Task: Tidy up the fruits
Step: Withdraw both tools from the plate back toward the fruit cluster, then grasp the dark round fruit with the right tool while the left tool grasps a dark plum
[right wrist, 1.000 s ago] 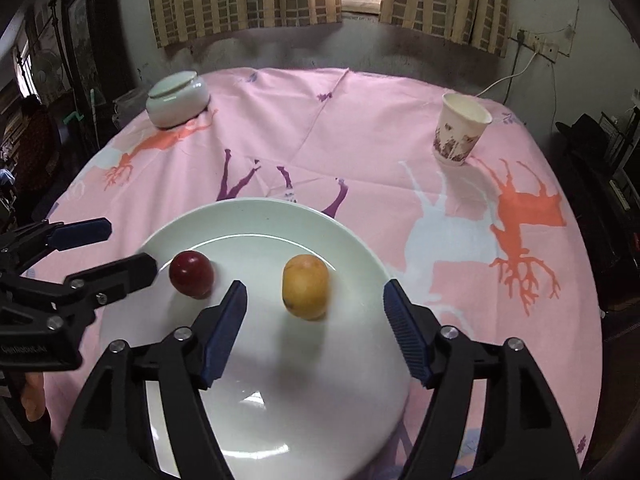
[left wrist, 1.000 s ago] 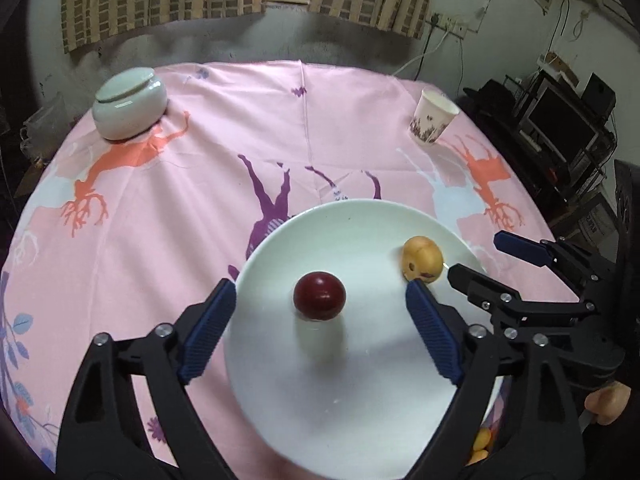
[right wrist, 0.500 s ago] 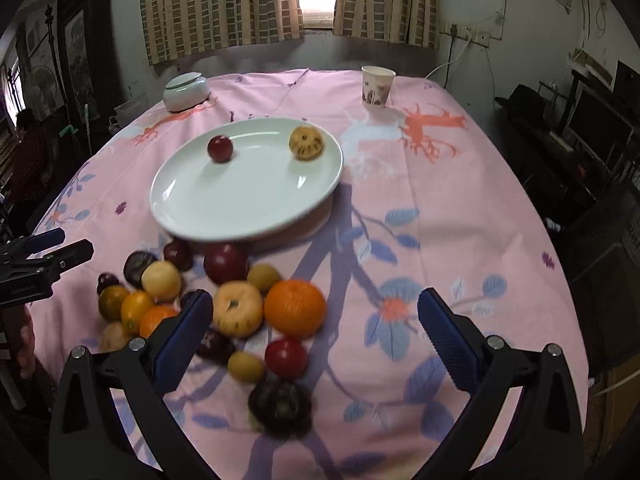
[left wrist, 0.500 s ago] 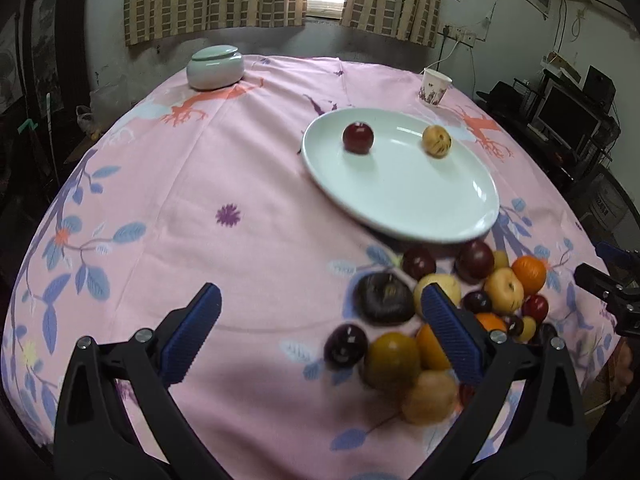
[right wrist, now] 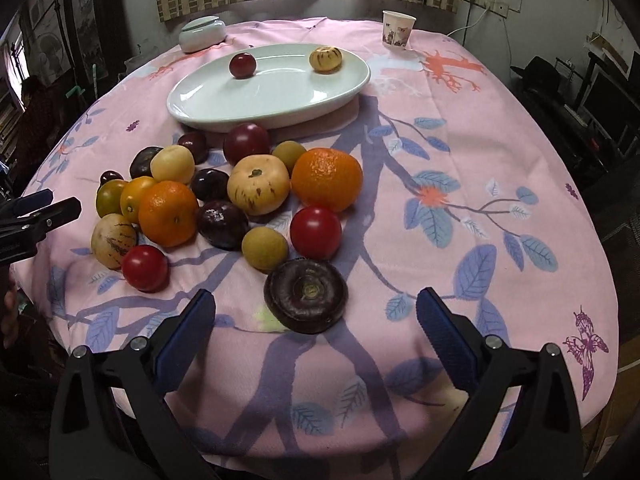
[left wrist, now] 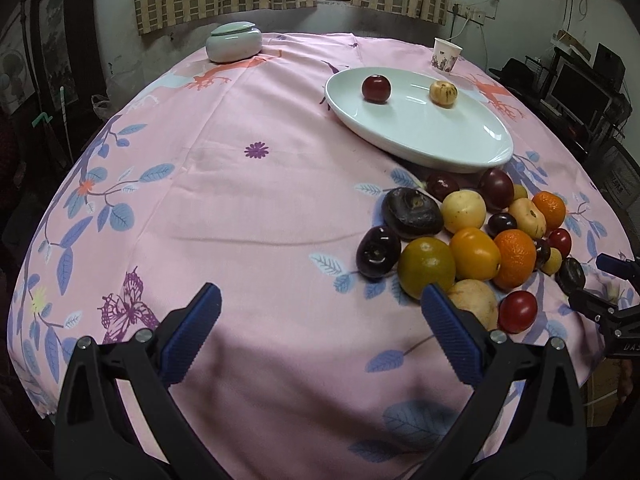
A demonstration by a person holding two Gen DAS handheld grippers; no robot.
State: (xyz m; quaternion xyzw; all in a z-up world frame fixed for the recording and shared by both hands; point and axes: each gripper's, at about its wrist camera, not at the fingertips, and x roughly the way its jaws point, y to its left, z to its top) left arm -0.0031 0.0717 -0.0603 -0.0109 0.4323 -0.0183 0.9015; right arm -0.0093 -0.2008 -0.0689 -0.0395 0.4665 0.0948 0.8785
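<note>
**A:** Fruit (right wrist: 248, 196) is heaped loose on the pink tablecloth (right wrist: 460, 140), right in front of the white plate (right wrist: 280, 92). Only a red plum (right wrist: 242, 65) and a yellow striped fruit (right wrist: 326, 59) are seen on the plate itself.

**B:** And the tongs? Anything grabbed?

**A:** Nope. The left gripper (left wrist: 320, 316) is spread fully wide over bare cloth beside the heap, nothing held. Same for the right gripper (right wrist: 316, 314), with a dark flat fruit (right wrist: 306, 295) lying untouched between its pads.
</note>
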